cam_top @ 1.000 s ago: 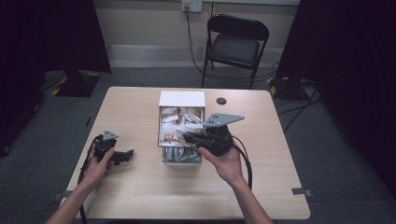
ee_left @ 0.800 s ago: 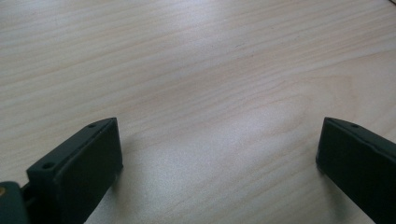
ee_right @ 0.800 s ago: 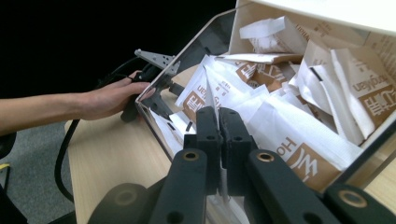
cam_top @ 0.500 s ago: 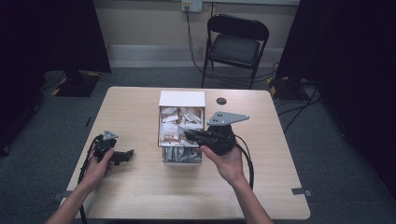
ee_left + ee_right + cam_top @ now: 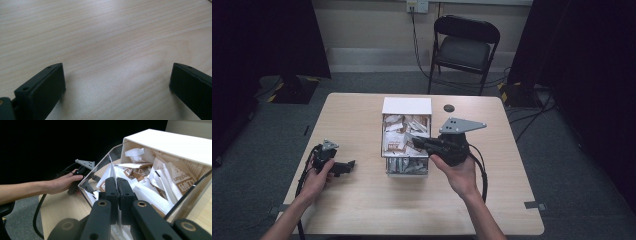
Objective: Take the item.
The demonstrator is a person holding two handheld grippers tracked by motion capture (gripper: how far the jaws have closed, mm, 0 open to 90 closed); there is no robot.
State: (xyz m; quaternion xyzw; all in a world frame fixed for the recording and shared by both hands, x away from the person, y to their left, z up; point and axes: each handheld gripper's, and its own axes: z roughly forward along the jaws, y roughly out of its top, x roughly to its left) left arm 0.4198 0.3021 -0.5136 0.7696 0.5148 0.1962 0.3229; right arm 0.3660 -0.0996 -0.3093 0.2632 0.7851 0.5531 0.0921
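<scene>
Over the counter [image 5: 362, 210], in the high view, I am holding my right tool [image 5: 412, 140] above a clear box [image 5: 406, 170] of paper packets [image 5: 398, 142] sitting at the middle of the wood, its white lid [image 5: 407, 105] standing up at the far side. My right hand [image 5: 457, 172] is gripping that tool from just right of the box, with the grey plate riding on top. My left hand [image 5: 314, 180] is resting my left tool [image 5: 347, 166] on the counter, well apart from the box on its left. A small dark disc [image 5: 449, 108] is lying near the far edge, and a folding chair [image 5: 464, 50] is standing on the floor beyond.

Looking along my left tool [image 5: 117, 82], its jaws are standing wide apart over bare wood [image 5: 112, 37], with nothing between them.

Along my right tool [image 5: 117, 183], the jaws are pressing together on a thin white packet [image 5: 111, 170] that is sticking up edgewise between them, right above the box [image 5: 190, 195] and its heap of white and brown packets [image 5: 160, 177]. Farther off, my left hand [image 5: 61, 183] is lying on the counter beside the box wall, holding the other tool [image 5: 85, 168].
</scene>
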